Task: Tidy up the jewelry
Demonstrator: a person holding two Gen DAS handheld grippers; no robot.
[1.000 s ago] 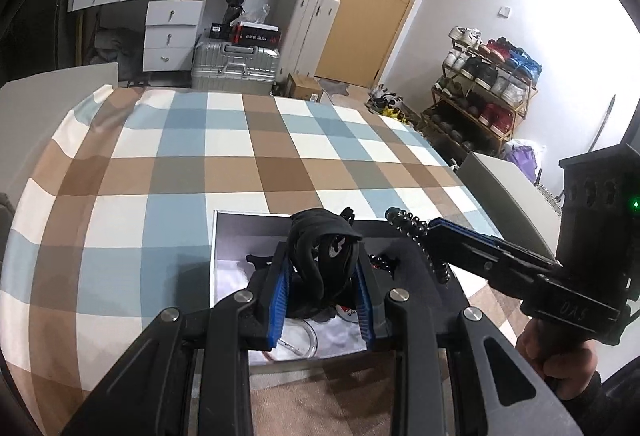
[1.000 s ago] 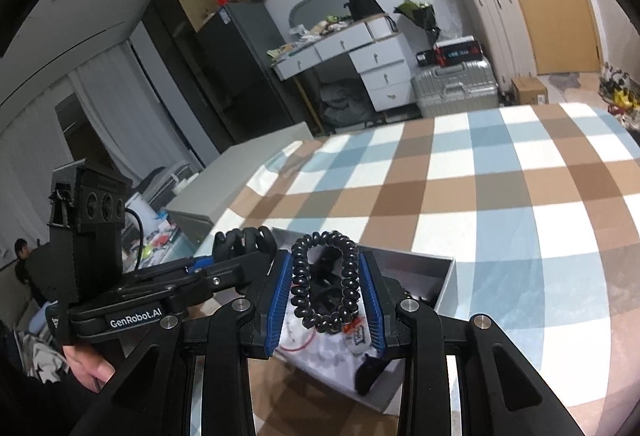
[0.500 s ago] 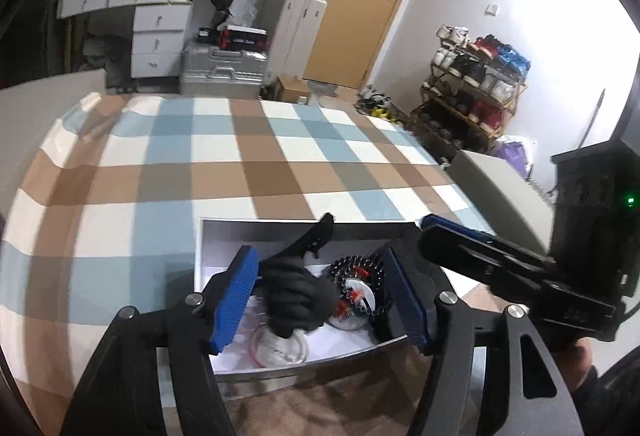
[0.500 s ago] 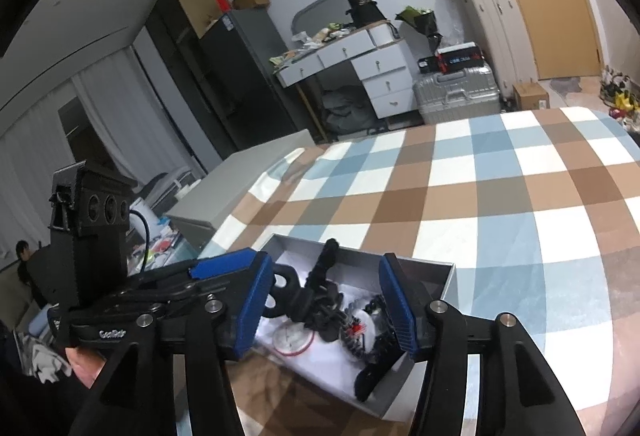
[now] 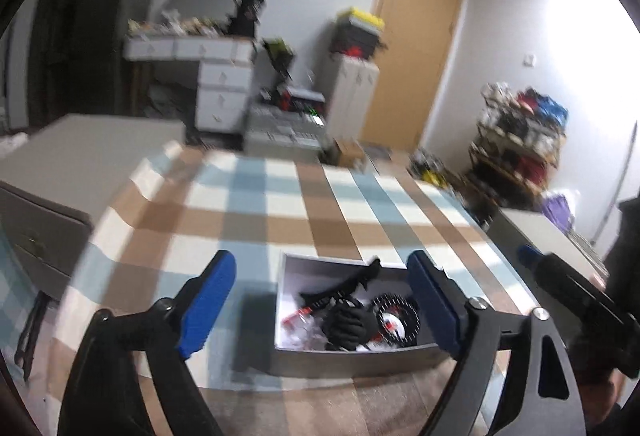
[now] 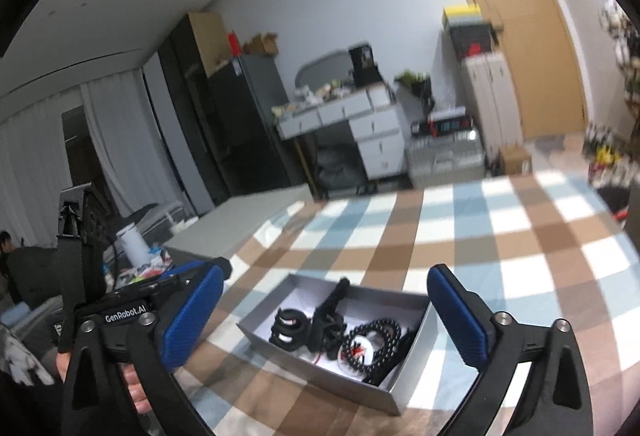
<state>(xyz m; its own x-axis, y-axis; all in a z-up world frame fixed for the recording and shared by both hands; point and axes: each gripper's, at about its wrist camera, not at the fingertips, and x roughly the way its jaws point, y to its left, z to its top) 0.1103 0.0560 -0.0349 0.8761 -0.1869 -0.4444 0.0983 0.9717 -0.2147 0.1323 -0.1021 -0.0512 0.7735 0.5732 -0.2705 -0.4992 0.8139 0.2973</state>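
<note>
Jaws: both sets opening, spread wide, nothing between the pads; left gripper (image 5: 320, 310) and right gripper (image 6: 324, 320) each hang above the near end of the table, neither touching anything. Table (image 6: 500, 236): checked cloth in brown, blue and white, filling the middle of both views. Box (image 6: 412, 352): shallow, grey, open-topped, white inside, lower centre of each frame, resting on the cloth. Contents, lying loose together: a black beaded bracelet (image 6: 374, 346) coiled over a white disc; a black coiled band (image 6: 289, 328) to its left; a black strap-like piece (image 6: 330, 306) leaning up toward the far wall of the box; smaller red-tagged bits, too blurred to name. Step, as judged: release into the box just made, both pairs empty. Next move calls for finding any jewelry outside the box; none shows on the cloth here.
</note>
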